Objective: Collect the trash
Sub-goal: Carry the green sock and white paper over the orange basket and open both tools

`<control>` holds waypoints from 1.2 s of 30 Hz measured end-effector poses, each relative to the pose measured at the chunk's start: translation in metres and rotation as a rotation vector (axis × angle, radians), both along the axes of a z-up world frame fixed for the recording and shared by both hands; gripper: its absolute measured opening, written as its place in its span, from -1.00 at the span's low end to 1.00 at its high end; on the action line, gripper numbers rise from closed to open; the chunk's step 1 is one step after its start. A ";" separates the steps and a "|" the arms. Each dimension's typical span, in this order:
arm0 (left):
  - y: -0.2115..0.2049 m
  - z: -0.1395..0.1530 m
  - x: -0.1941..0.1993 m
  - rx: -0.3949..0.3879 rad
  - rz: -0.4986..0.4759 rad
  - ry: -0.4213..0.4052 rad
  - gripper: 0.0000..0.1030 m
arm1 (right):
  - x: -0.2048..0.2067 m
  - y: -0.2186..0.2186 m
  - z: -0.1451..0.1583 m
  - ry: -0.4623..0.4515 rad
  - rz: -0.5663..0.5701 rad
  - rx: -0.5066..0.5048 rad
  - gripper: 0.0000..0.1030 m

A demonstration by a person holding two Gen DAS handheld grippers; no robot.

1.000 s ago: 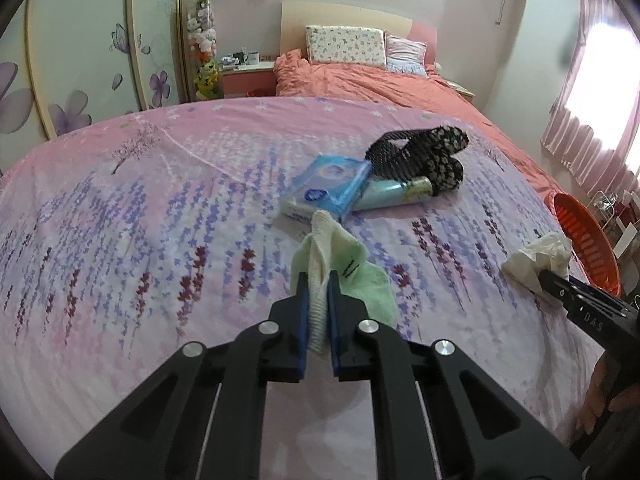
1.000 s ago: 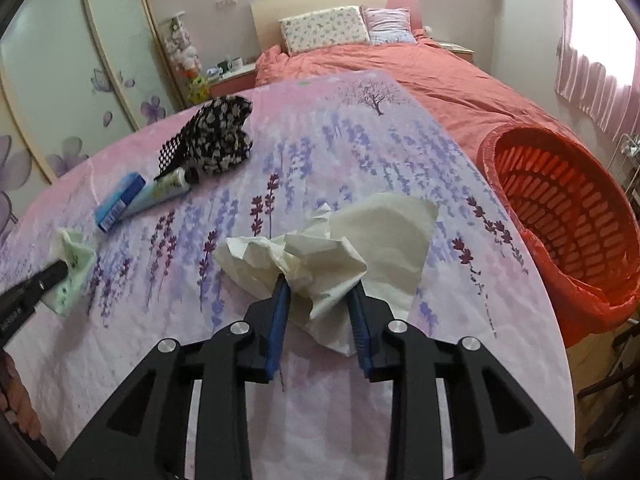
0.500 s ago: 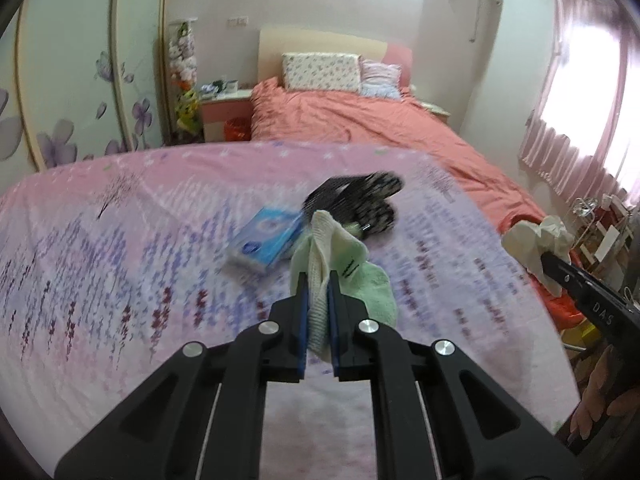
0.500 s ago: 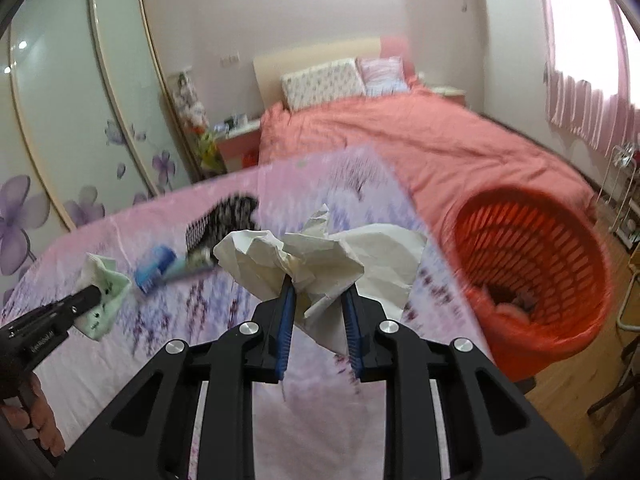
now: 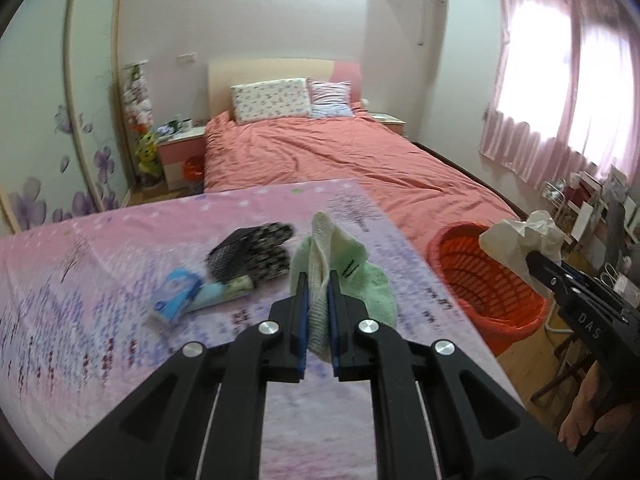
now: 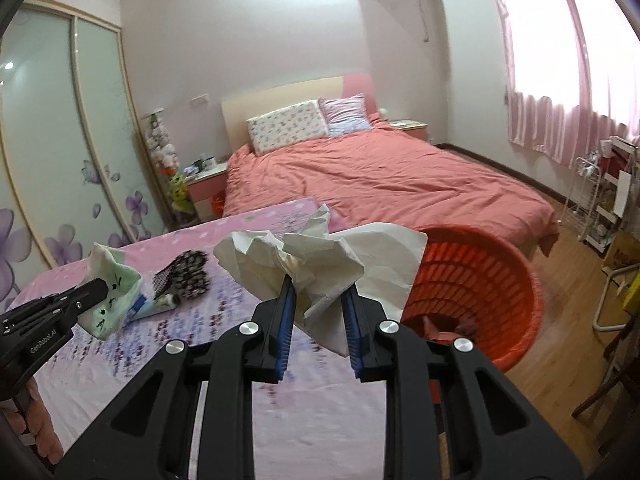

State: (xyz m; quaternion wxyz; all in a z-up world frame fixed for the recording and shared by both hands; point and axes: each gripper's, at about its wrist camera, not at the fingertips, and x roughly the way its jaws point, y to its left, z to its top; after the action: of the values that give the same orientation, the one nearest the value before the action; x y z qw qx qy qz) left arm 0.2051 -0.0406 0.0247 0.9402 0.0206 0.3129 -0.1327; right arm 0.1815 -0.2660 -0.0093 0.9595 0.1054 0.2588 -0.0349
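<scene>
My left gripper [image 5: 317, 280] is shut on a pale green and cream cloth [image 5: 340, 268] and holds it above the pink flowered cover [image 5: 100, 300]. It also shows in the right wrist view [image 6: 108, 300]. My right gripper [image 6: 318, 300] is shut on a crumpled cream paper [image 6: 320, 260], held in the air beside the orange basket [image 6: 480, 280]. In the left wrist view the paper [image 5: 520, 240] hangs over the basket's [image 5: 480, 280] far rim. Something lies in the basket's bottom.
On the cover lie a black-and-white patterned item [image 5: 252, 252], a blue packet [image 5: 176, 292] and a tube [image 5: 224, 292]. A salmon bed [image 5: 340, 160] stands behind. A white rack [image 6: 600, 200] and wooden floor are to the right of the basket.
Both grippers have lifted off the cover with their loads and moved right, towards the orange basket. The paper now hangs at the basket's rim.
</scene>
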 end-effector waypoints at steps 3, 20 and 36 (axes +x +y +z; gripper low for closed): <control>-0.028 0.000 0.002 0.015 -0.048 -0.003 -0.81 | -0.001 -0.019 -0.002 -0.006 -0.036 0.014 -0.54; -0.207 -0.037 0.040 0.092 -0.336 0.020 -0.81 | 0.029 -0.137 -0.043 0.013 -0.217 0.195 -0.54; -0.225 -0.093 0.087 0.149 -0.289 0.096 0.23 | 0.050 -0.164 -0.082 0.077 -0.215 0.336 0.14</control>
State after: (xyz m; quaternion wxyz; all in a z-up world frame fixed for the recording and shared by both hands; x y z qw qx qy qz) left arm 0.2922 -0.2659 -0.0685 0.8912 0.1285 0.3601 -0.2441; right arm 0.2314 -0.4295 -0.0915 0.9086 0.2896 0.2846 -0.0975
